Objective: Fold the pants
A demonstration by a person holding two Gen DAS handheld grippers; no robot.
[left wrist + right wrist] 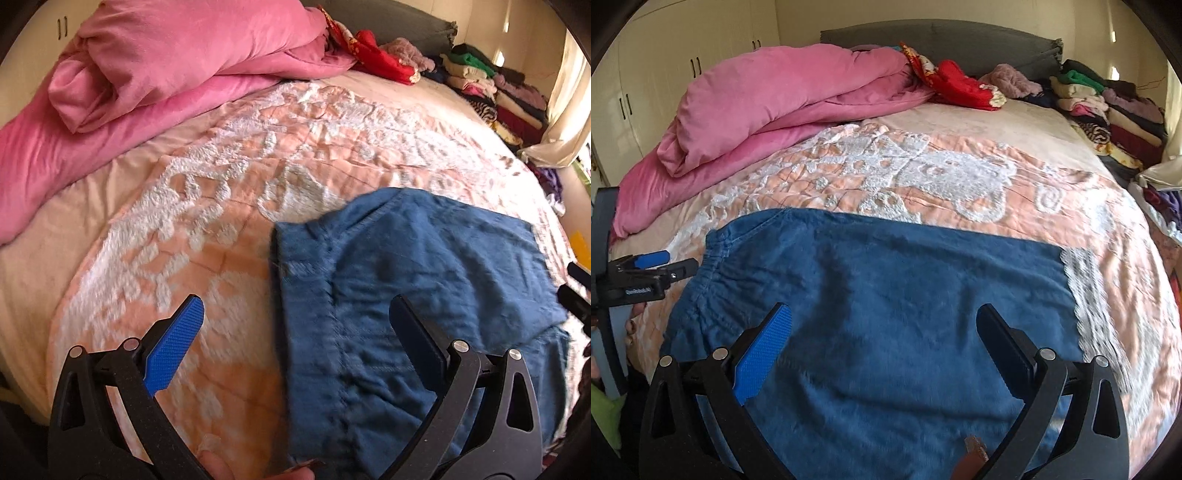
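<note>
Blue denim pants lie folded flat on the near part of the bed, with the elastic waistband at the left end. My right gripper hovers open over the middle of the pants with nothing between its fingers. My left gripper is open too, straddling the left edge of the pants: its blue pad is over the bedspread and its other finger over the denim. In the right wrist view the left gripper sits just left of the waistband. The right gripper's black fingers show at the right edge of the left wrist view.
The pants rest on a peach and white tufted bedspread. A pink duvet is bunched at the far left, with a red cloth by the grey headboard. Piles of folded clothes line the far right edge. A brown tag shows at the bottom.
</note>
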